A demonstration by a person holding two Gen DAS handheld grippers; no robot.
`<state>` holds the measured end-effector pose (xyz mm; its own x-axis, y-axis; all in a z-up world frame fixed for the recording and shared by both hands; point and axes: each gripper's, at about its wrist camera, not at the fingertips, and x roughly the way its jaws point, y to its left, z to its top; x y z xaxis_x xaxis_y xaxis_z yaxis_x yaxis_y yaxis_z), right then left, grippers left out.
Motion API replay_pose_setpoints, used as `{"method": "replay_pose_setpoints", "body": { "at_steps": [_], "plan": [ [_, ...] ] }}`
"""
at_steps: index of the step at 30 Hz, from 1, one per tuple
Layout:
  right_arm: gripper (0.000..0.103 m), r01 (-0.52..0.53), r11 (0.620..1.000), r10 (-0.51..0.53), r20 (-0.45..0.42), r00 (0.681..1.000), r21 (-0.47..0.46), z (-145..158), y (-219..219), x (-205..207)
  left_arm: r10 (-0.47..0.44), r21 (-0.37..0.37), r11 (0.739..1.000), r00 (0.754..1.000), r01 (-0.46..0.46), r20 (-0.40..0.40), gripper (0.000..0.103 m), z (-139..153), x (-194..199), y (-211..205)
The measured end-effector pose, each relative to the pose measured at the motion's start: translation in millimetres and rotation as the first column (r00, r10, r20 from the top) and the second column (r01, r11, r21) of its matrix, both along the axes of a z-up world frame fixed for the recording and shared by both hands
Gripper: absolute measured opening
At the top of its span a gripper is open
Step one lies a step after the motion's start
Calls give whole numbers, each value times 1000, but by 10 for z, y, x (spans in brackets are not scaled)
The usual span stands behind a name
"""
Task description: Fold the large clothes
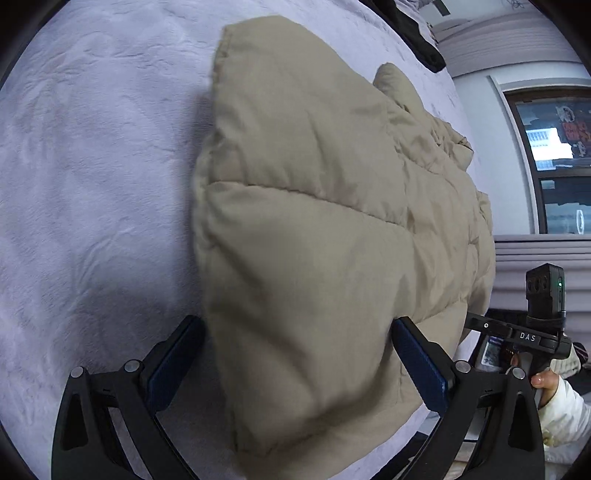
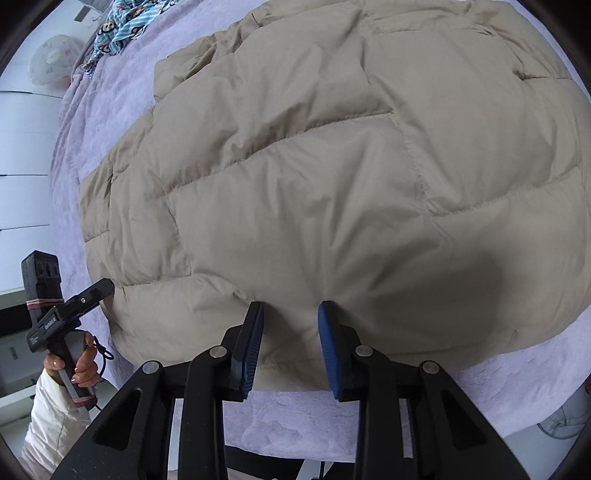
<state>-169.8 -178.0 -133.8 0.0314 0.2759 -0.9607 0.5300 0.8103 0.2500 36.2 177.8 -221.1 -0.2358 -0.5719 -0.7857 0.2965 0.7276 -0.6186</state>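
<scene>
Left wrist view: a beige quilted puffer jacket lies on a bed covered with a pale lilac blanket. The jacket runs along the bed's right edge, from the near edge toward the far end. The left hand-held gripper is spread wide, its blue-padded fingers standing on either side of a puffy fold at the jacket's near end; whether the pads press the fabric cannot be told. At the bed's right edge the right hand-held gripper reaches in to the jacket's side, held by a hand in a white sleeve. A dark garment lies at the far right corner.

Right wrist view: the jacket fills most of the picture, spread across the blanket. The right hand-held gripper is partly open, its fingers straddling a small bulge at the jacket's near hem. The left hand-held gripper touches the jacket's left corner. A blue patterned cloth lies at the far left.
</scene>
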Motion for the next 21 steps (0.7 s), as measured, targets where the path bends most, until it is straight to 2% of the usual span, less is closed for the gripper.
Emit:
{"method": "replay_pose_setpoints", "body": {
  "at_steps": [3,8,9,10,12,13,14,15,16,21],
  "plan": [
    [34,-10,1000,9,-6,1000,-11,-7,64,46,-54,-75,996,999,53,-3,102,-7,11,-232],
    [34,-23,1000,23,-7,1000,-10,128,78,98,-113,-19,993,994,113,5,101,-145,31,-554],
    [34,-32,999,32,10,999,-20,197,76,120,-118,-26,993,993,118,12,89,-121,31,-543],
    [34,-43,998,44,29,999,-40,271,71,145,-125,-45,991,992,125,9,65,-96,35,-522],
    [34,-56,995,62,78,995,-88,390,47,189,-102,-123,988,993,95,-55,35,-61,60,-442],
    [34,-59,992,71,108,992,-112,440,29,225,-88,-136,988,994,80,-61,29,-16,64,-405],
    [32,-59,989,77,130,988,-137,469,13,259,-82,-138,988,995,74,-53,26,53,56,-387],
    [20,-59,985,84,147,986,-162,477,-3,302,-78,-135,988,996,72,-44,25,125,40,-383],
    [15,-60,983,89,160,983,-175,460,-20,350,-75,-133,989,997,69,-35,25,209,16,-388],
    [13,-26,988,61,223,973,-155,158,-176,596,-72,-113,991,997,74,24,25,717,-116,-498]
  ]
}}
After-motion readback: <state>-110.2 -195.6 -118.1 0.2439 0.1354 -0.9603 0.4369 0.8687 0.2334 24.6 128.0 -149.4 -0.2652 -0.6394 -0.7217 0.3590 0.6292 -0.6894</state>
